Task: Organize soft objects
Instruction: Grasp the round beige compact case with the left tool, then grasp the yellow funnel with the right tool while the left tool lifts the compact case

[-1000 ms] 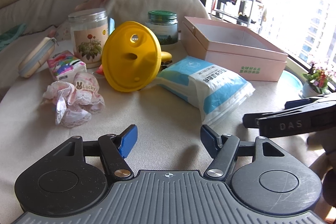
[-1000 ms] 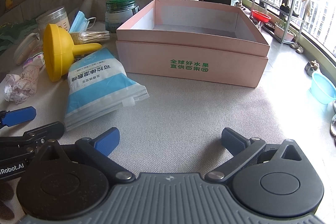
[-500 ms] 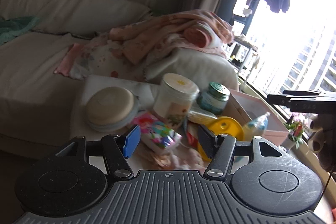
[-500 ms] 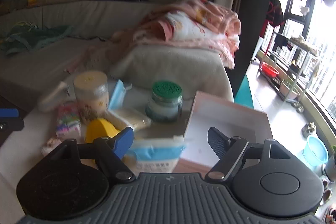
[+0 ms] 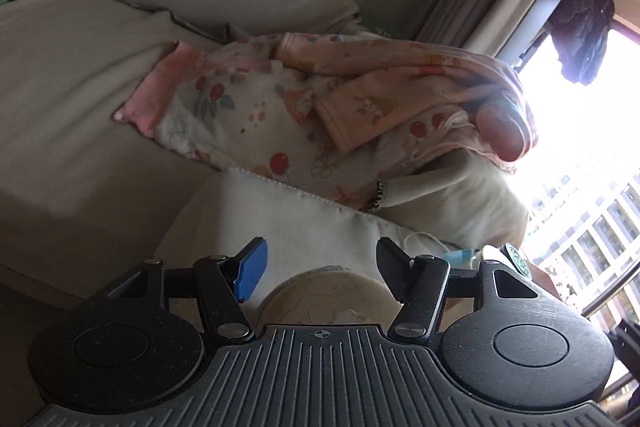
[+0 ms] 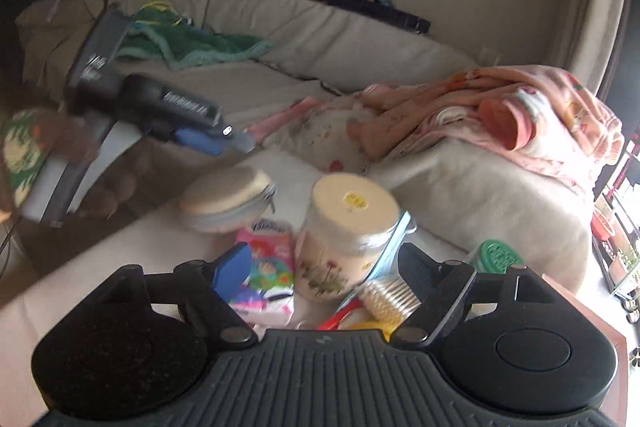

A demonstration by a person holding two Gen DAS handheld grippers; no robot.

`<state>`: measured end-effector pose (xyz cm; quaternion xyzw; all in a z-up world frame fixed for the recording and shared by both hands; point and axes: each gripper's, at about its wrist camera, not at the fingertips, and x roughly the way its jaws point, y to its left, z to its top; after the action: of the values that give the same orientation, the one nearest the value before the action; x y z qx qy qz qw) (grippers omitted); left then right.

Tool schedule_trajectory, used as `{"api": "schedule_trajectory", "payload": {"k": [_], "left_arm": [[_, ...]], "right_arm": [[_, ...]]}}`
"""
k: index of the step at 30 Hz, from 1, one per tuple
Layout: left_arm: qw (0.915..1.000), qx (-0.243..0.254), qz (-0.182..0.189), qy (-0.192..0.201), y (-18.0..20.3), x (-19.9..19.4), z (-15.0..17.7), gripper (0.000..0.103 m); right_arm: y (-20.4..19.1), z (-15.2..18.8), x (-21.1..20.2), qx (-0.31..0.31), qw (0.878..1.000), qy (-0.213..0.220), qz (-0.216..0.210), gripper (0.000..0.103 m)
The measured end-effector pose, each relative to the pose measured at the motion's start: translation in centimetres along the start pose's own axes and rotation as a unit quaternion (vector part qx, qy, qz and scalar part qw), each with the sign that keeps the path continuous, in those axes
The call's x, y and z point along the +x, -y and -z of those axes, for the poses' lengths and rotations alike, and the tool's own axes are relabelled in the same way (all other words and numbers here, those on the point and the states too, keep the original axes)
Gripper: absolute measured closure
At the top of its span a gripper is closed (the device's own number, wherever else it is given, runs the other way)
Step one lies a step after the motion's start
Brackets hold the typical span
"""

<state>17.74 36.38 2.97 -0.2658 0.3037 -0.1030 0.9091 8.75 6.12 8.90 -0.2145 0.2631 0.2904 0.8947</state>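
Observation:
My left gripper (image 5: 322, 267) is open and empty, hovering just above a round beige zip pouch (image 5: 324, 293) at the table's far left. Beyond it a heap of pink patterned clothes (image 5: 340, 99) lies on the sofa. My right gripper (image 6: 324, 269) is open too, with nothing gripped. Past its fingers stand a cream-lidded jar (image 6: 348, 227) and a colourful tissue pack (image 6: 266, 263). The right wrist view also shows the pouch (image 6: 228, 197), the pink clothes (image 6: 500, 115), and the left gripper (image 6: 224, 141), blurred, above and left of the pouch.
A green towel (image 6: 192, 43) lies on the sofa seat. A green-lidded jar (image 6: 498, 257), a pack of cotton swabs (image 6: 390, 297) and a blue face mask (image 5: 460, 255) crowd the cloth-covered table (image 5: 280, 219). The pink box's corner (image 6: 600, 331) shows at the right.
Both grippers have swung up and left, away from the pink box and blue packet toward the pouch and sofa, rolling as they went. The right jaws narrowed a little.

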Motion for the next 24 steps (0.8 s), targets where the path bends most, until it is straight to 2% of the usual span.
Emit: {"api": "schedule_trajectory", "payload": {"k": [4, 9, 13, 15, 17, 20, 22, 24], "left_arm": [[0.9976, -0.006, 0.053, -0.043, -1.1, 0.5, 0.6, 0.037], [0.9896, 0.033, 0.115, -0.079, 0.5, -3.8, 4.3, 0.037], [0.9817, 0.078, 0.133, -0.112, 2.7, -6.3, 7.9, 0.037], [0.9793, 0.096, 0.137, -0.114, 3.4, -6.8, 9.1, 0.037], [0.9793, 0.113, 0.113, -0.124, 3.7, -7.0, 9.7, 0.038], [0.9758, 0.103, 0.104, -0.163, 3.1, -7.2, 10.2, 0.037], [0.9746, 0.085, 0.107, -0.177, 2.7, -7.6, 10.3, 0.038], [0.9743, 0.069, 0.122, -0.176, 2.9, -8.1, 10.7, 0.034]], "right_arm": [[-0.2, 1.6, 0.5, 0.034, 0.999, -0.023, -0.033, 0.022], [-1.1, 2.4, 0.3, 0.028, 0.999, -0.012, -0.04, 0.022], [-1.8, 2.8, 1.5, 0.023, 0.998, -0.021, -0.056, 0.024], [-2.2, 3.0, 2.1, 0.021, 0.997, -0.03, -0.064, 0.038], [-2.6, 3.4, 2.4, 0.015, 0.997, -0.042, -0.07, 0.05], [-3.0, 3.9, 2.1, 0.007, 0.996, -0.054, -0.075, 0.056], [-3.0, 4.4, 1.4, 0.007, 0.994, -0.056, -0.09, 0.058], [-3.2, 4.8, 0.9, 0.005, 0.994, -0.057, -0.097, 0.06]]}}
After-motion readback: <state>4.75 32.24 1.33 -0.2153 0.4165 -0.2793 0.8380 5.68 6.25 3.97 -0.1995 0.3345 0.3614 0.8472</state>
